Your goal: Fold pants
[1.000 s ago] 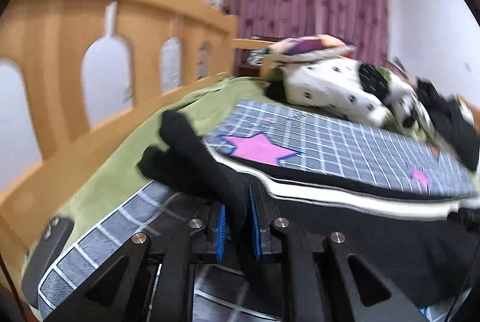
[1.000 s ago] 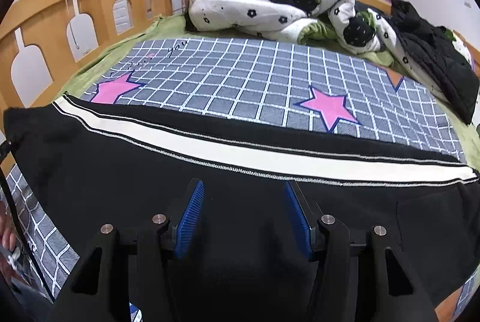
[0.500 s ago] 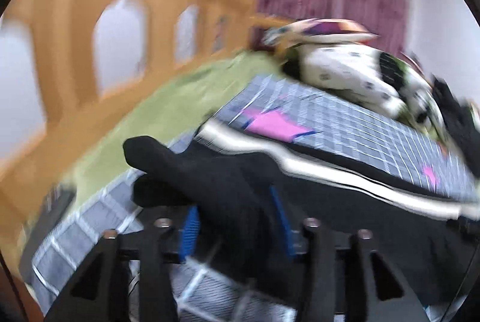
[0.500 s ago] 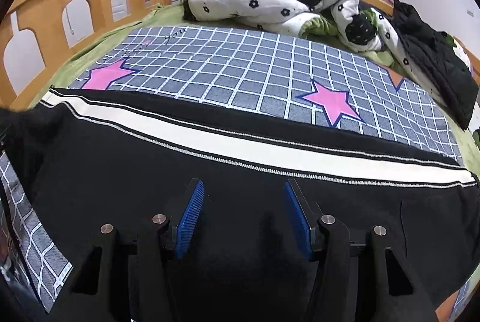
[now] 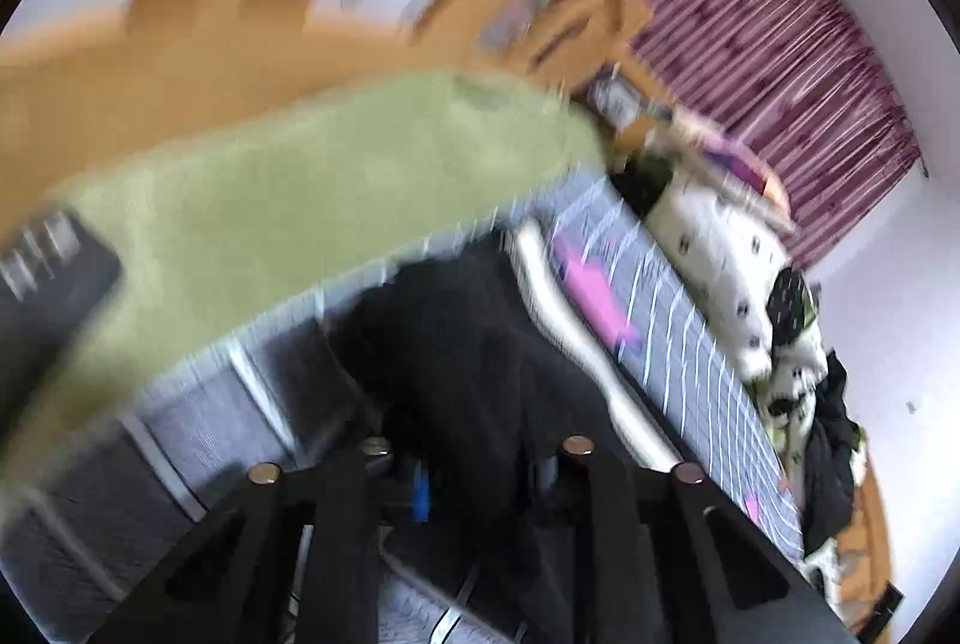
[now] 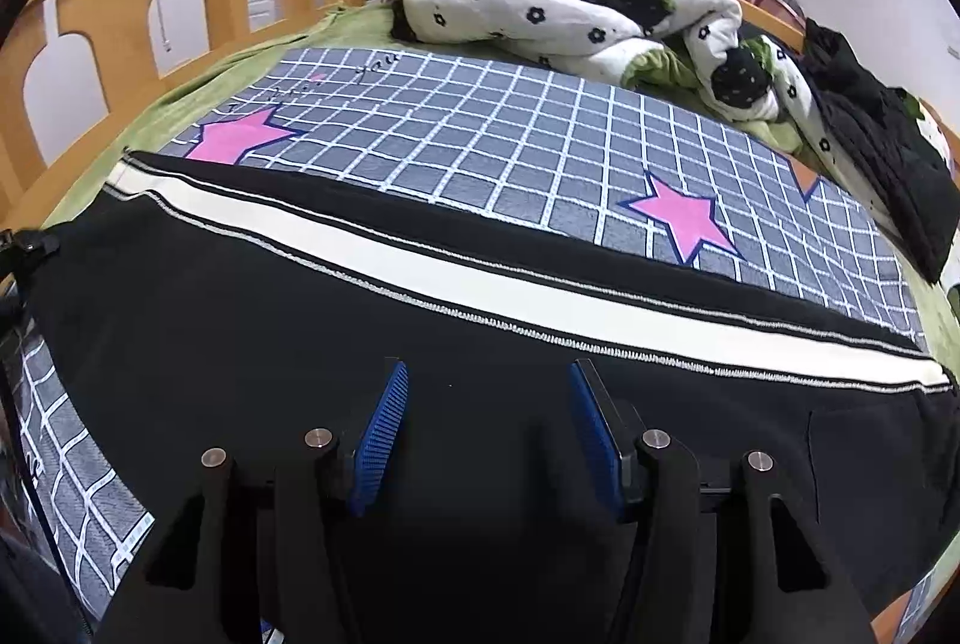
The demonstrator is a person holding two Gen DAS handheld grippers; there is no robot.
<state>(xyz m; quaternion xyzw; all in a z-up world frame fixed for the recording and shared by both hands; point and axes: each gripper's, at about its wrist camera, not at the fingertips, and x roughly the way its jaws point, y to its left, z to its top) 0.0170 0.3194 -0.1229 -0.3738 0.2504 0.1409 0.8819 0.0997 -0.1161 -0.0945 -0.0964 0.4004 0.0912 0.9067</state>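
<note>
Black track pants (image 6: 252, 344) with a white side stripe (image 6: 480, 284) lie spread lengthwise across the checked bedspread (image 6: 480, 140), stripe on the far side, wooden bed rail (image 6: 120, 44) to the left and a rumpled floral quilt (image 6: 570, 2) beyond. Your right gripper (image 6: 489, 428) hovers over the middle of the black cloth with its jaws about half open and nothing between the blue pads (image 6: 381, 434); they do not press on the fabric.

In the blurred left wrist view, your left gripper (image 5: 480, 488) sits at the end of the pants (image 5: 456, 362) near the bed rail. Its jaws have just been closing, and a bunched fold of black cloth runs between them; the blur makes the grip hard to confirm, but the narrow gap suggests the fingers are pinched on that fold.

The step in hand appears to be regripping the left end of the garment ahead of the first fold. Next, you would likely need a matching hold with the right gripper, so that both lift the cloth evenly and the stripe stays straight as one part is carried over the other.
</note>
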